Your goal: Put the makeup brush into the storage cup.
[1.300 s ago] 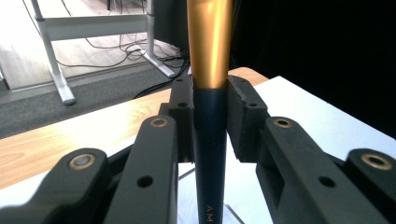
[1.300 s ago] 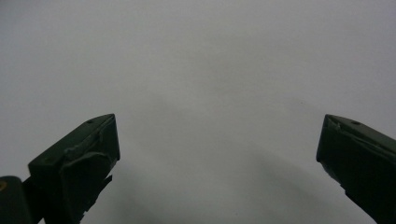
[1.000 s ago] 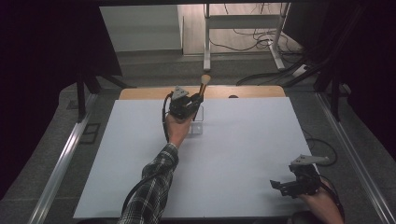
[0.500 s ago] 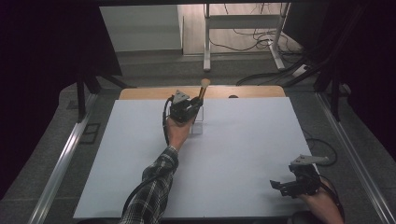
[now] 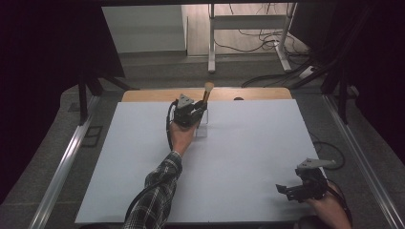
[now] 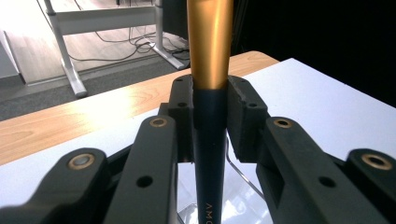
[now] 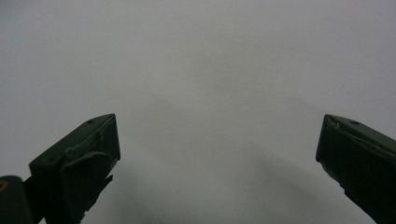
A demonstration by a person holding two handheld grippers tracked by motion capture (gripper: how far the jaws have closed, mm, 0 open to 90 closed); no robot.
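High view placed the left gripper (image 5: 199,110) at upper centre, clamped on a makeup brush (image 5: 207,94) above a clear holder (image 5: 202,130). The right gripper (image 5: 292,190), lower right, gaped wide and empty. The tilted brush might miss or topple the holder.

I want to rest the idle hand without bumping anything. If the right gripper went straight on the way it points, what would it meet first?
Most likely the white table surface: the right gripper, fingers wide apart, faces bare board with nothing between. How far off the board lies is hard to judge.
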